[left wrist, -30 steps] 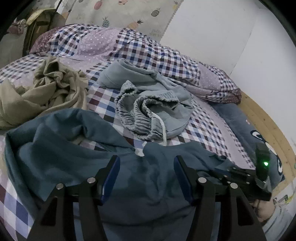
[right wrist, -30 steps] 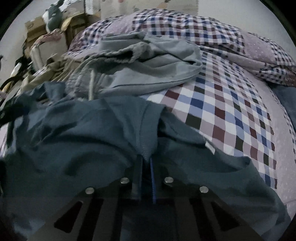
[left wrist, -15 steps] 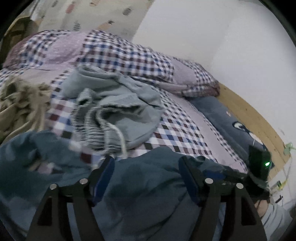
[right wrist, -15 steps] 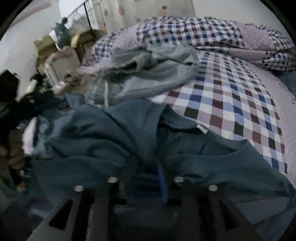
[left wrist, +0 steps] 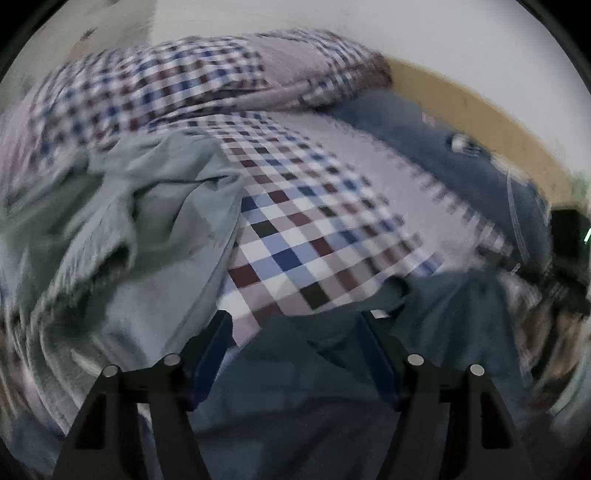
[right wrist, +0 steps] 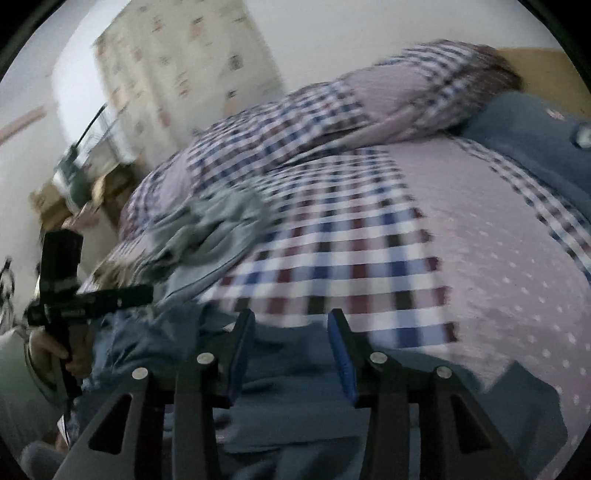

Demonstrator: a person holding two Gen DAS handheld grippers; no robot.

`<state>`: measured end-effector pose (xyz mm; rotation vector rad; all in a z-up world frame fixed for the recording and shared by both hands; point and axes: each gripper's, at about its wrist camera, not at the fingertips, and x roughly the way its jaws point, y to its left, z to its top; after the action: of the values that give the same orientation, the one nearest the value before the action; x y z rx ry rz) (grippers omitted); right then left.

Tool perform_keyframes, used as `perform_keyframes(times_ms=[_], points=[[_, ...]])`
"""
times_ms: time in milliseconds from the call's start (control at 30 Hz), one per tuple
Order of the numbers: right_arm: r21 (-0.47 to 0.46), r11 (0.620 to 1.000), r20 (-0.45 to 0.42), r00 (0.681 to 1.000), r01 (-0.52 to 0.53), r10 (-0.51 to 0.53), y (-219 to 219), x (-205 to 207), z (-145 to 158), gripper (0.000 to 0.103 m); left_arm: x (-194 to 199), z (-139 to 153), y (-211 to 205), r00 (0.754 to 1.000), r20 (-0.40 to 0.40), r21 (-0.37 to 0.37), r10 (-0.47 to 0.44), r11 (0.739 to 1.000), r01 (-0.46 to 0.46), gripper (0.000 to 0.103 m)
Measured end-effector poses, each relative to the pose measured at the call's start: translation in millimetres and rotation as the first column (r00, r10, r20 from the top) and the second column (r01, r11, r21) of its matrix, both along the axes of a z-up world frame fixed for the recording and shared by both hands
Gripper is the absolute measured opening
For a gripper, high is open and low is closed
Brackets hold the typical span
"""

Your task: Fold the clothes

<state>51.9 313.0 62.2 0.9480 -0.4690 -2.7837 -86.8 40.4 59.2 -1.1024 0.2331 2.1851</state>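
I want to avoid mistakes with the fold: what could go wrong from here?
1. The right gripper has just been opening, its jaws apart over the dark blue garment, so the fold may slump.
2. The grey-green shorts lie beside it and could get snagged.
3. Both views are blurred, so a re-grasp may miss.

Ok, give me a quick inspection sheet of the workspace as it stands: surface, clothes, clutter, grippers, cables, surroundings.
Surface: bed with checked sheet, bare in the middle.
Job's things: dark blue garment spread at the near edge; grey-green garment crumpled beside it.
Clutter: rolled checked quilt and blue blanket along the far side.
Grippers: left gripper open above the blue garment; right gripper open, jaws have just been opening, blue cloth beneath them, not pinched.
Cables: nothing seen.
Surroundings: white wall, wooden bed frame, patterned curtain, boxes past the bed; both views blurred.
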Motion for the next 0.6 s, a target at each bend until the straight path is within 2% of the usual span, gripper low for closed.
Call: perform_keyframes(times_ms=[67, 167, 233, 300, 400, 533, 600], points=[[-0.014, 1.000, 0.001, 1.000, 0.021, -0.021, 11.7, 1.2, 0.0, 0.045, -6.2, -8.7, 7.7, 0.999, 0.002, -0.073, -0.050, 0.996, 0.050, 0.071], [-0.023, 0.999, -0.008, 1.000, 0.028, -0.029, 25.2, 7.3, 2.7, 0.045, -14.5, -24.3, 12.0, 0.991, 0.085, -0.099, -0.100, 0.989, 0.108, 0.067], [-0.031, 0.999, -0.016, 1.000, 0.016, -0.016, 31.1, 10.9, 5.4, 0.045, -15.0, -34.7, 17.0, 0.981, 0.136, -0.117, -0.136, 0.982, 0.152, 0.054], [-0.035, 0.999, -0.013, 1.000, -0.002, 0.001, 34.6, 11.1, 5.7, 0.045, -15.5, -41.3, 19.0, 0.976, 0.158, -0.120, -0.147, 0.979, 0.167, 0.051], [-0.004, 1.000, 0.015, 1.000, -0.021, 0.021, 33.1, 7.2, 1.9, 0.045, -17.6, -45.0, 16.6, 0.974, 0.174, -0.100, -0.143, 0.982, 0.162, 0.047], [0.042, 0.999, 0.058, 0.998, -0.034, 0.032, 24.5, 1.4, -6.9, 0.045, -24.3, -43.9, 0.8, 0.971, 0.221, -0.024, -0.096, 0.994, 0.104, 0.024], [0.060, 0.997, 0.073, 0.997, -0.041, 0.036, 20.2, -1.1, -10.4, 0.045, -24.9, -44.3, -4.3, 0.963, 0.254, 0.004, -0.093, 0.995, 0.095, 0.020]])
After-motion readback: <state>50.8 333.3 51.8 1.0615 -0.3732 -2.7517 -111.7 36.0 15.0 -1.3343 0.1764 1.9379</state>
